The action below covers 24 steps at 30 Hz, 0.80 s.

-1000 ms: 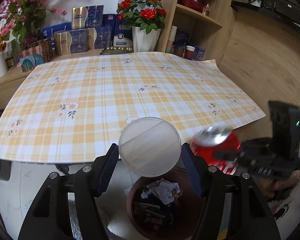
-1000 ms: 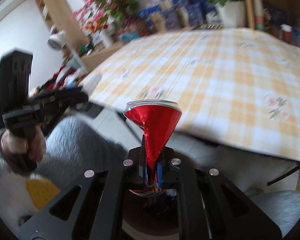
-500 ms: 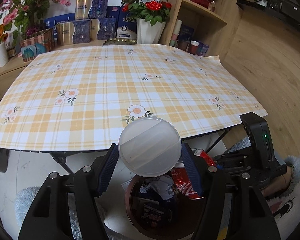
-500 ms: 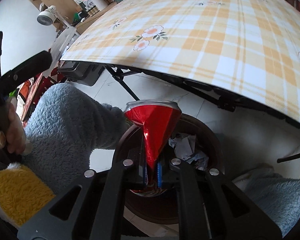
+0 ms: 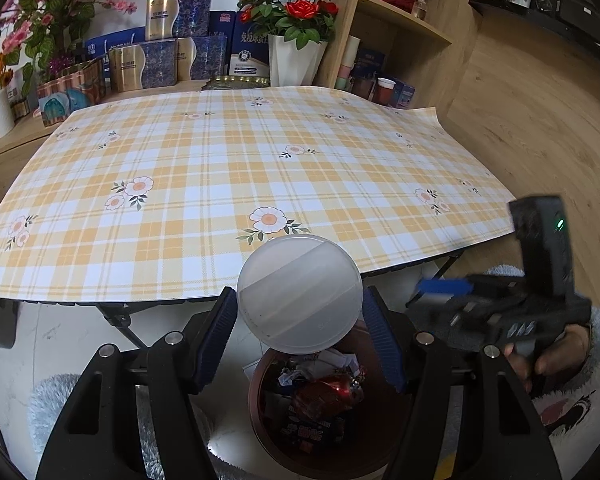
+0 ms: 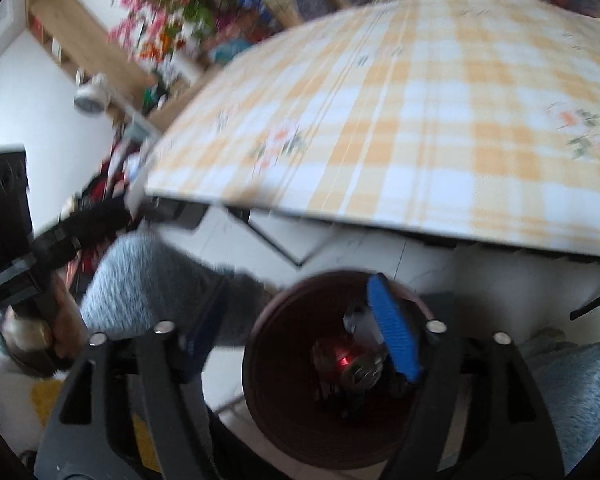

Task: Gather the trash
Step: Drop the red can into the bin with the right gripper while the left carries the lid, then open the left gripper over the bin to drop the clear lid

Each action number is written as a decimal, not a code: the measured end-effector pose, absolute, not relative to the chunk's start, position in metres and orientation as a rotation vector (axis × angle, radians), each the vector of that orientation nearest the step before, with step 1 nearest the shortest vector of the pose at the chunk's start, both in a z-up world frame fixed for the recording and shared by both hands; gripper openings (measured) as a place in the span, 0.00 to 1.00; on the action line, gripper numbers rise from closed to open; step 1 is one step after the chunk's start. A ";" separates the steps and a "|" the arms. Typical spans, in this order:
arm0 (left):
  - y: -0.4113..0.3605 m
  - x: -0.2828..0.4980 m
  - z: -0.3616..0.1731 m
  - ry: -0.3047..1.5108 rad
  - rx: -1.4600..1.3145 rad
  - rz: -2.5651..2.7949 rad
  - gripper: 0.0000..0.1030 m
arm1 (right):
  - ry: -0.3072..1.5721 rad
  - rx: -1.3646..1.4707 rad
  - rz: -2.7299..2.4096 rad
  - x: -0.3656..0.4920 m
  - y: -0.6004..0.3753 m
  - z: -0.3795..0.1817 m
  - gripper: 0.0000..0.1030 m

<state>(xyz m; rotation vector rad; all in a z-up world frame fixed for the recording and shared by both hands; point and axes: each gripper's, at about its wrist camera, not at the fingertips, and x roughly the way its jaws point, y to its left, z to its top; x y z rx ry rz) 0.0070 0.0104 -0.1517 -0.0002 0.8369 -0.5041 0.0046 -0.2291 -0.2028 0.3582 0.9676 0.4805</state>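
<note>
1 round dark-brown waste bin [image 5: 260,412] on floor. 1 crushed red drink can [image 5: 326,392] inside, w/ crumpled paper scraps, count unclear. 1 translucent white plastic cup [image 5: 299,294]. 1 folding table w/ yellow-white plaid floral cloth [image 5: 204,176]. 1 white vase of red roses [image 5: 292,56]. 2 grippers.

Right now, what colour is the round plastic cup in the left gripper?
Translucent frosted white cup; it shows best in the left wrist view.
</note>
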 end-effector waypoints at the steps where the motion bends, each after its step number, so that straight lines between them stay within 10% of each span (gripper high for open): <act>1: 0.009 0.007 -0.152 0.836 0.007 -0.509 0.61 | 0.940 0.367 0.454 0.004 -0.234 -0.199 0.84; 24: -0.065 0.005 -0.214 0.862 0.287 -0.794 0.61 | 0.730 0.242 0.094 -0.002 -0.261 -0.186 0.94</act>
